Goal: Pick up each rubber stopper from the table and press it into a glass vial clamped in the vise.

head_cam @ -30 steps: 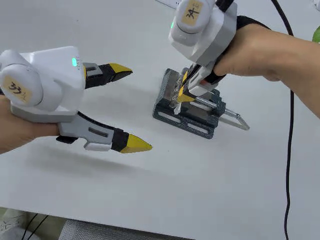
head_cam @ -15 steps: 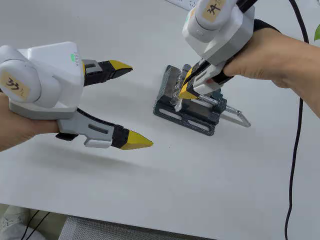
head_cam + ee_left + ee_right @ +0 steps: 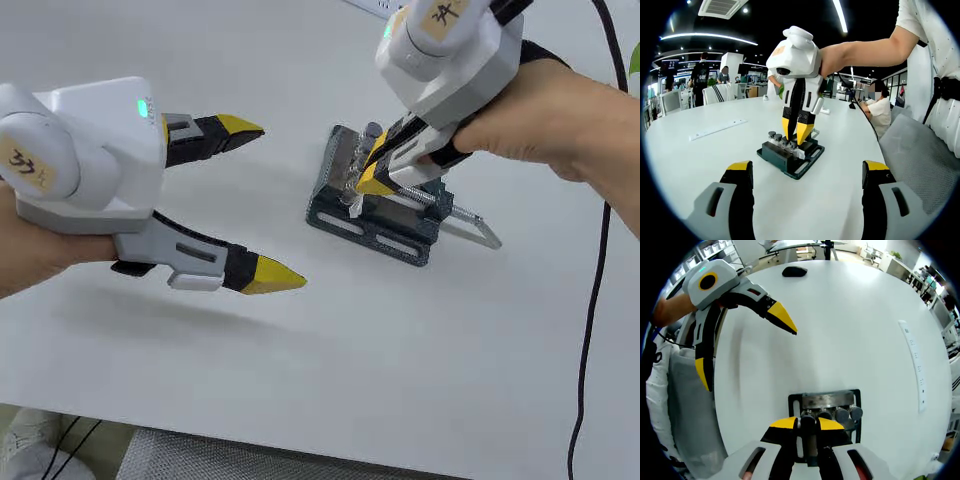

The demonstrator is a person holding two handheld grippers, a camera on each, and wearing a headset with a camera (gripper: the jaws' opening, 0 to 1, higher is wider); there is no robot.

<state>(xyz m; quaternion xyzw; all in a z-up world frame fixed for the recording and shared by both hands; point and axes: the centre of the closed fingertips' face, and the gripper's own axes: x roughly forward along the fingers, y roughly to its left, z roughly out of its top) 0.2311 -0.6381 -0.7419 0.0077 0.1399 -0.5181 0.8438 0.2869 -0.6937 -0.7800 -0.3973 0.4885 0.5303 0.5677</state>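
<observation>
Right gripper view: right gripper [image 3: 808, 423] jaws clamped on rubber stopper [image 3: 807, 417] atop near-end glass vial [image 3: 350, 197] in vise [image 3: 825, 400] on desk [image 3: 400, 350]. Left gripper [image 3: 280, 206] jaws apart, idle at left. Risk: tilted press, skewing stopper or cracking glass.

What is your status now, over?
Left gripper open, clear of vise. Right gripper shut on stopper, at end of vials row. Nothing in the way.

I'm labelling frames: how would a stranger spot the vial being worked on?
On the white table sits a dark vise clamping a row of four vials. It is the end vial, the one between the right gripper's jaws; its neighbours stand free.
</observation>
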